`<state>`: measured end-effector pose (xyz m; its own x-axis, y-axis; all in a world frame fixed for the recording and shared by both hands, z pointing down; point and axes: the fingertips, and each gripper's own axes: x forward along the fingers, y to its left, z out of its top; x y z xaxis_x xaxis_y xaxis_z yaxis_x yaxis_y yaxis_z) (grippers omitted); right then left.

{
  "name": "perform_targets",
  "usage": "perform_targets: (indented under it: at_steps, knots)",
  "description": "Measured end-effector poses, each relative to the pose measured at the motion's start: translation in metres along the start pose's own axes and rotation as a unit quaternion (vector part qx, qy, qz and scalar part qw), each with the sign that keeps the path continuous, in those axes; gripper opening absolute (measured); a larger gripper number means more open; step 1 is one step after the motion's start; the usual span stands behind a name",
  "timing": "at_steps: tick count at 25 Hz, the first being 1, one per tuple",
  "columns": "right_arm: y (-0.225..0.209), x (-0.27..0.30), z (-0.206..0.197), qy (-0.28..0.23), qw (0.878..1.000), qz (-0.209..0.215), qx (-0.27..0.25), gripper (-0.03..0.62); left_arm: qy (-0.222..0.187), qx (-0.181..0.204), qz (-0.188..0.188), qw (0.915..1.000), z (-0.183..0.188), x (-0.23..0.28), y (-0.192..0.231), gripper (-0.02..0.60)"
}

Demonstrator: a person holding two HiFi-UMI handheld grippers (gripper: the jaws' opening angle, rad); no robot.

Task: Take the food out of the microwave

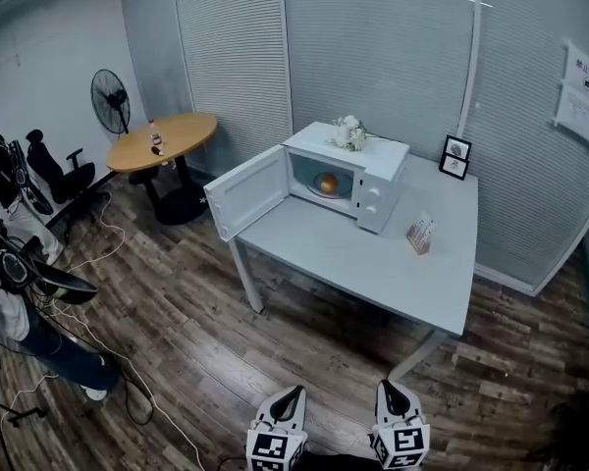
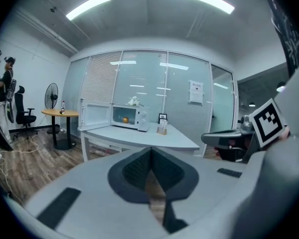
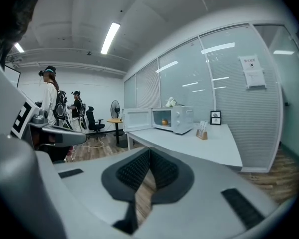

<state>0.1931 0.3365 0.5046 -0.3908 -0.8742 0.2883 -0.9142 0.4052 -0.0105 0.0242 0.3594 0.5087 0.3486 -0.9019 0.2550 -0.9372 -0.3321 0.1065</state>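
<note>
You carry the left hand-held gripper (image 1: pixel 293 392) and the right hand-held gripper (image 1: pixel 387 388) low and side by side, each with its jaws pressed together on nothing. That suits an approach, since the orange food (image 1: pixel 327 183) sits inside the microwave (image 1: pixel 381 170) on the surface (image 1: pixel 373 263), well apart from you, with the door (image 1: pixel 247 192) swung wide to leave the way in free. The head view lays out that gap from above but shows only the jaws' backs, while the gripper views show the pads meeting and the food level through the doorway.
</note>
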Motion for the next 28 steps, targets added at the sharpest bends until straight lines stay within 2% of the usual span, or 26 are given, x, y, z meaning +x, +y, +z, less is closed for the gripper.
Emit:
perform_targets:
  at_steps: [5, 10, 15, 18, 28]
  knots:
    - [0.023, 0.020, 0.001, 0.004, 1.000, -0.001, -0.002, 0.003, 0.010, -0.004, 0.009, 0.9999, 0.004, 0.005, 0.037, 0.008]
    - [0.027, 0.029, 0.003, 0.015, 1.000, -0.005, -0.006, 0.003, 0.006, -0.011, 0.003, 0.9999, 0.003, 0.011, 0.049, 0.008]
    - [0.022, 0.047, 0.002, 0.020, 1.000, 0.000, -0.006, 0.003, 0.008, -0.016, 0.007, 0.9998, -0.003, 0.022, 0.056, 0.008]
    - [0.019, 0.065, 0.000, 0.024, 1.000, 0.009, -0.008, 0.003, 0.013, -0.022, 0.026, 0.9993, 0.001, 0.032, 0.068, 0.008]
    - [-0.015, 0.140, 0.023, 0.028, 0.999, 0.037, -0.015, 0.003, 0.013, -0.023, 0.033, 0.9991, 0.019, 0.101, 0.081, 0.008]
